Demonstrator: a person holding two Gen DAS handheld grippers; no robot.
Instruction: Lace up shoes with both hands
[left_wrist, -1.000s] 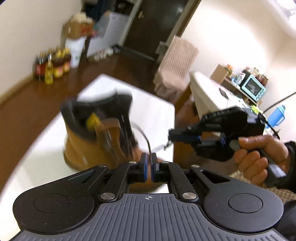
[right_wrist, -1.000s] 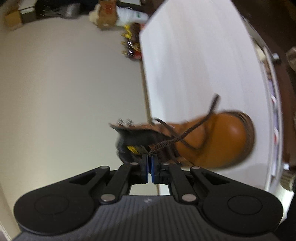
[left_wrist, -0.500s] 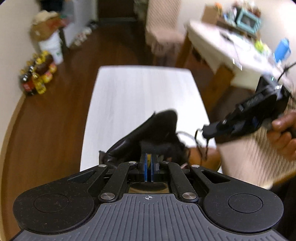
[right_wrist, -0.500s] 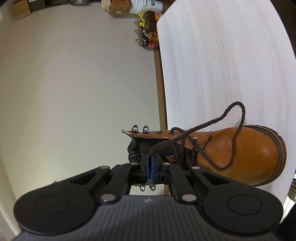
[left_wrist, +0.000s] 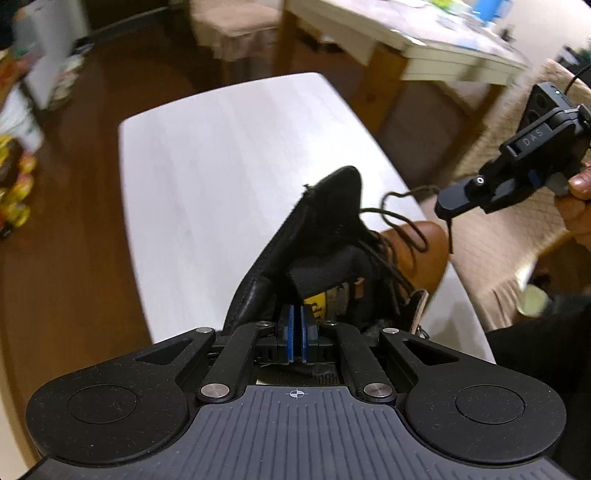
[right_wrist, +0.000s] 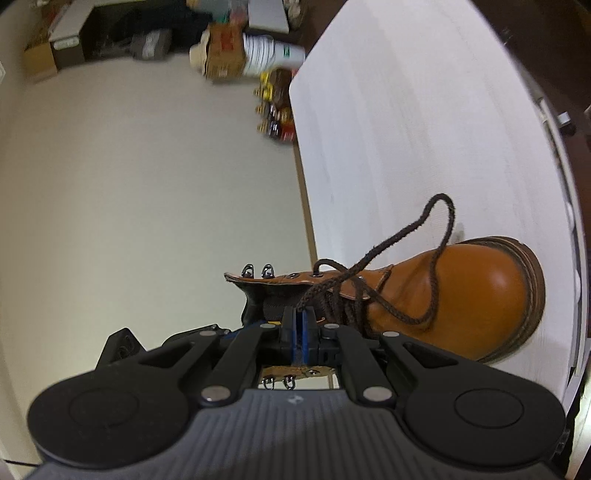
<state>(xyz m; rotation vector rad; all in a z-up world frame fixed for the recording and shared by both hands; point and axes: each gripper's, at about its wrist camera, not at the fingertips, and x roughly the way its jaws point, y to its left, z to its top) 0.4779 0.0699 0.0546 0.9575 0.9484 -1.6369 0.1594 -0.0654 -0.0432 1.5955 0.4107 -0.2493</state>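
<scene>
Indoors, boot (right_wrist: 461, 295) on white table (right_wrist: 406, 110); right hand-held gripper (right_wrist: 298, 321) pinches lace (right_wrist: 369, 258).

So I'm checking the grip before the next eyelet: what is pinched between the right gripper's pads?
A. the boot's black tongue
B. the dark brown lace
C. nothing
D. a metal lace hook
B: in the right wrist view the right gripper is shut on the dark brown lace, which runs from its pads up and loops over the tan boot.
</scene>
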